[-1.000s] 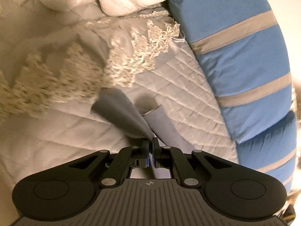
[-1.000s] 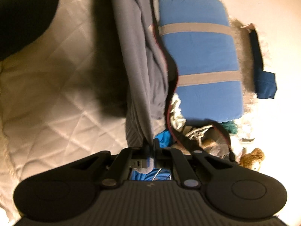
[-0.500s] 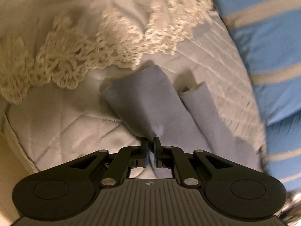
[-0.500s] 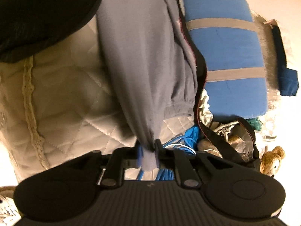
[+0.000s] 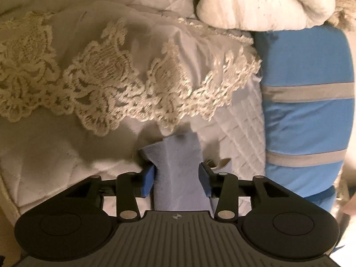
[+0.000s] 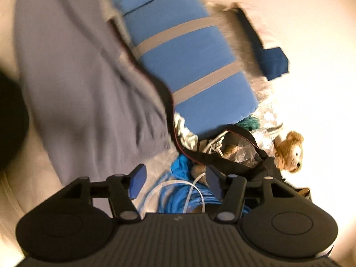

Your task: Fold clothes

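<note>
A quilted cream bedspread (image 5: pixel 55 155) covers the bed that carries everything here, under warm yellowish light.

The left gripper (image 5: pixel 176 175) points down at the quilt with its jaws easing apart. A strip of the grey garment (image 5: pixel 178 173) lies between the blue pads (image 5: pixel 148 179), which stand on either side of the cloth without visibly pressing it, so the fabric looks released rather than pinched. Just past the fingertips the cloth ends in a crumpled corner on the quilt. Beyond that runs a band of cream lace trim (image 5: pixel 115 84), crossing the bed from its left edge toward the right. Farther on lies a bundle of white bedding (image 5: pixel 267 2), and along the right edge of the bed sits a blue cushion with grey stripes (image 5: pixel 307 115).

The right gripper (image 6: pixel 175 180) is blurred. Its jaws are opening wide and nothing sits between them. The grey garment (image 6: pixel 84 84) lies spread on the bedspread just beyond and left of the left finger, its ribbed hem nearest the gripper. Straight ahead, off the bed's edge, are coiled blue cables (image 6: pixel 187 198) and a white cord. Farther right are a black strap (image 6: pixel 213 155), clutter, a teddy bear (image 6: pixel 289 151) and the blue striped cushion (image 6: pixel 189 71).
</note>
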